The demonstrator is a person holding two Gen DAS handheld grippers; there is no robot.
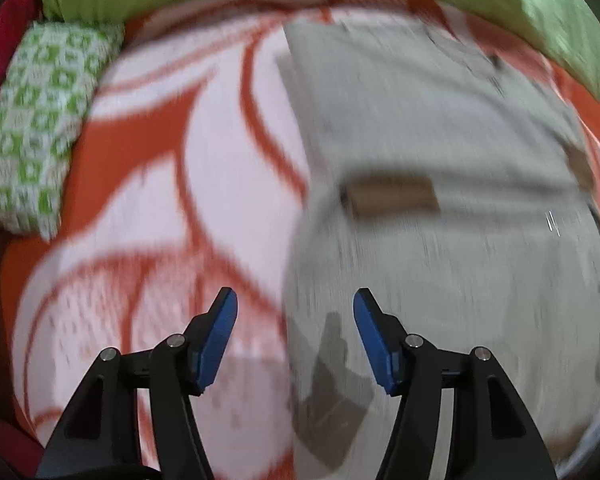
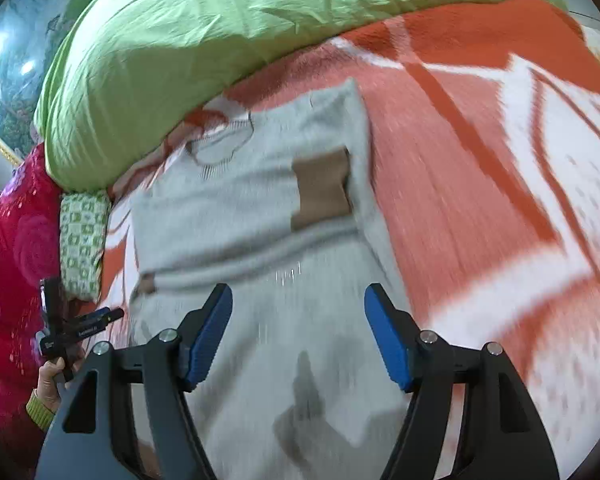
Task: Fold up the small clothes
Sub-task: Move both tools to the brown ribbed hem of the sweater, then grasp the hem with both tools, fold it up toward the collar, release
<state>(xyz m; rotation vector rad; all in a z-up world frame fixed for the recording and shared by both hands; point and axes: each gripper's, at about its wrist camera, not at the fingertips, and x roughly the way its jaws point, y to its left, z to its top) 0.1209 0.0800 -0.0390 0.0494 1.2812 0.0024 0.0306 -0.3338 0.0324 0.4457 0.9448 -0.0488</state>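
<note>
A small pale grey knitted sweater (image 1: 432, 128) with brown patches lies flat on the orange-and-white blanket (image 1: 148, 184). In the right wrist view the sweater (image 2: 260, 216) stretches away from me, with its neckline at the far end and a brown patch (image 2: 322, 190) on its right side. My left gripper (image 1: 296, 300) is open and empty, hovering over the sweater's left edge. My right gripper (image 2: 299, 300) is open and empty above the sweater's near part. The left gripper (image 2: 80, 330) also shows at the left of the right wrist view, held in a hand.
A green duvet (image 2: 188, 40) is heaped along the far edge of the bed. A green-and-white patterned pillow (image 1: 40, 120) lies at the left, also seen in the right wrist view (image 2: 82, 236). A red floral cloth (image 2: 12, 260) is at the far left.
</note>
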